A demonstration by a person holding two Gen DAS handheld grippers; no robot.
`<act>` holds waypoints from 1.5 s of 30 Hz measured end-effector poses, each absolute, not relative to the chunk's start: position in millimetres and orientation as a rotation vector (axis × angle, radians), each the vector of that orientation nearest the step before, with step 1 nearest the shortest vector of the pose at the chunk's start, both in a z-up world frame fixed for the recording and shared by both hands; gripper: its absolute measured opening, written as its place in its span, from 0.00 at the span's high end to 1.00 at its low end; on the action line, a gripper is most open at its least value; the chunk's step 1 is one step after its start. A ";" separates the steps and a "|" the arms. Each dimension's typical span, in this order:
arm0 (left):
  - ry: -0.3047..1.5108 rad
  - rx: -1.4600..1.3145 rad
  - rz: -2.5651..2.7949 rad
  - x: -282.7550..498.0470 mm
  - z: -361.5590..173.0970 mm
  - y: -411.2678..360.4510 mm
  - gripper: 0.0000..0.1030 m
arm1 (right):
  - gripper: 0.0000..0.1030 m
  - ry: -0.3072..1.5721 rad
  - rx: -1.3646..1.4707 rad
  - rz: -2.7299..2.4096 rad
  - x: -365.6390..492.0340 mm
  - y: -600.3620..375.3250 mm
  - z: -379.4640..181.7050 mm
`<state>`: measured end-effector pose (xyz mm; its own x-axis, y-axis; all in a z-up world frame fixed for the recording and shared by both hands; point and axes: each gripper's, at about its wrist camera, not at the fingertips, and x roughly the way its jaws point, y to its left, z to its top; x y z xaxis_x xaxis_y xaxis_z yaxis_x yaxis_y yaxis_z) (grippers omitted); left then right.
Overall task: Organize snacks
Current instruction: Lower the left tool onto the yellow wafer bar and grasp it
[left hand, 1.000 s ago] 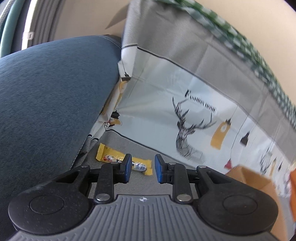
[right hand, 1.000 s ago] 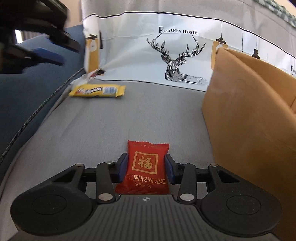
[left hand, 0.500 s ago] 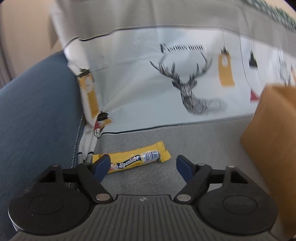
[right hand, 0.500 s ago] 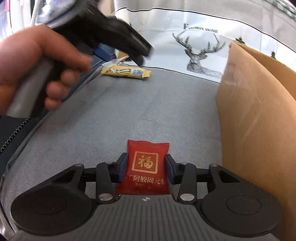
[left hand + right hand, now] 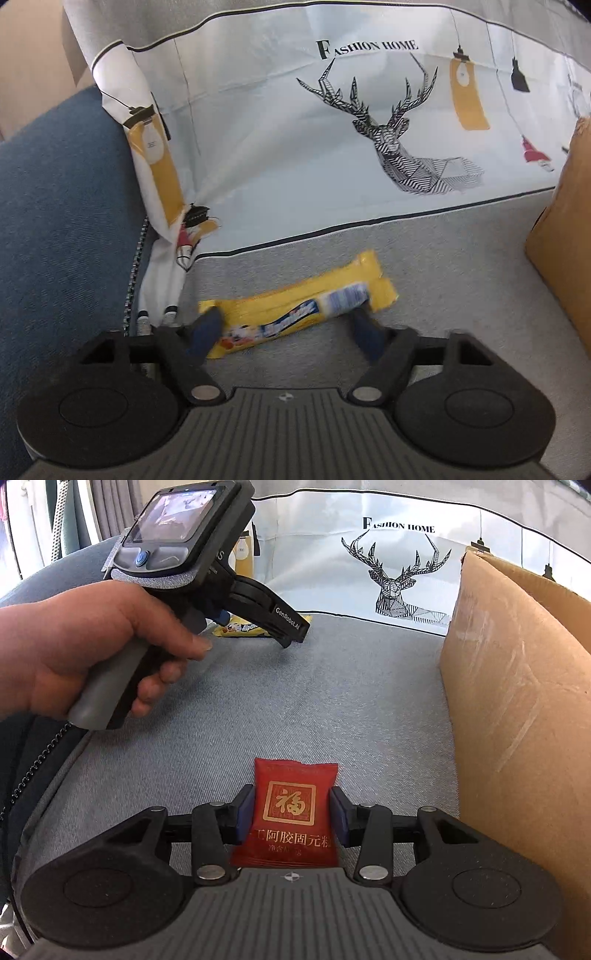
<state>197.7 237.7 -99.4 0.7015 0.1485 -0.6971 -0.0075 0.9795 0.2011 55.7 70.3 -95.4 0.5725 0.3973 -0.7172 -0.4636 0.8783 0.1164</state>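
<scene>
Our left gripper [image 5: 286, 330] straddles the yellow candy bar [image 5: 299, 304] on the grey cushion [image 5: 461, 266] — jaws just closing, not yet pressing. Our right gripper [image 5: 291, 814] clamps the red snack packet [image 5: 291, 812] beside the cardboard box [image 5: 517, 709].

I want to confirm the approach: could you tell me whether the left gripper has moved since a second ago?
Yes. In the right wrist view the left gripper has come down from the upper left corner toward the yellow candy stick, which still lies before the deer-print cloth.
</scene>
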 end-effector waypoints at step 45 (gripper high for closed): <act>0.758 0.133 0.029 237.6 -100.7 218.8 0.82 | 0.56 0.818 -0.042 0.401 58.5 63.3 -99.4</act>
<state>237.6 218.8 -100.7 0.7264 0.0744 -0.6832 0.0213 0.9912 0.1306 58.5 63.3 -99.4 0.6132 0.3314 -0.7171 -0.3638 0.9242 0.1161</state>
